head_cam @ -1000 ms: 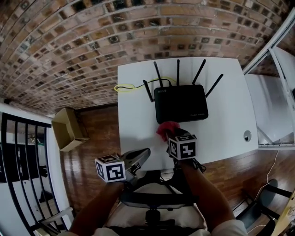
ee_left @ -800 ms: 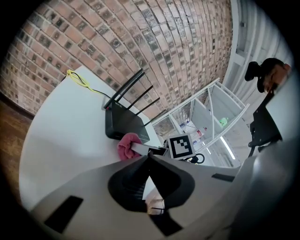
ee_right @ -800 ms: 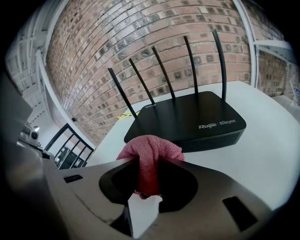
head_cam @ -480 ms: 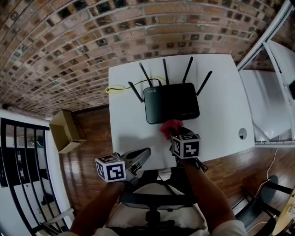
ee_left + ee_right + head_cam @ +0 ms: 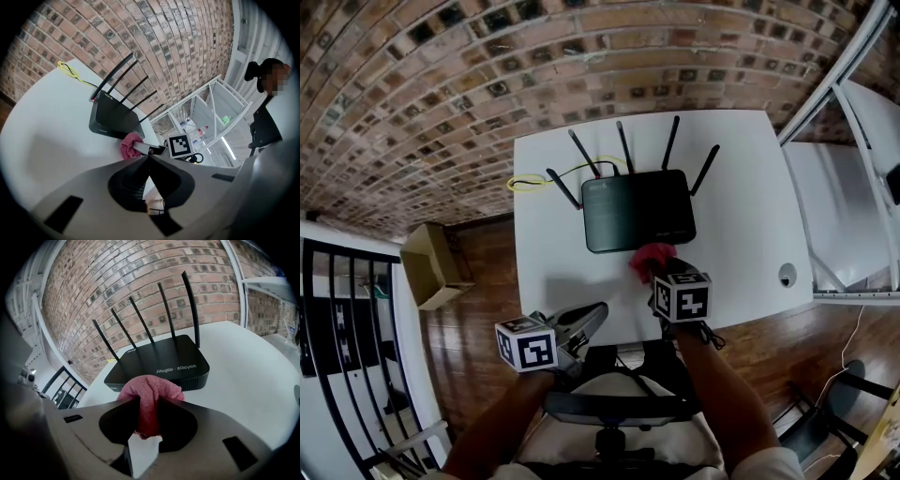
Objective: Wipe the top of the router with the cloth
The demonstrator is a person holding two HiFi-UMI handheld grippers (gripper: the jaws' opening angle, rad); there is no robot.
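our right gripper has its jaws pinched nearly together on a pink cloth, which bunches up out of the jaws in a soft wad. our left gripper has its jaws closed tip to tip with nothing between them, and it sits well back from the router, off its near-left side.

the cloth hangs right at the router's near edge, toward its right half. whether it already touches the casing we cannot tell. the router lies straight ahead of the right gripper and a little to its left. its long axis runs side to side across our reach, so a wipe should, we judge, go up over the front edge and then sweep along that axis. the right hand is clearly the nearer one and has the cloth.

the router is a flat black box with a matte top, pale lettering on its front face and five thin antennas standing along its far edge. a yellow cable trails off from the router's far-left side across the white table.
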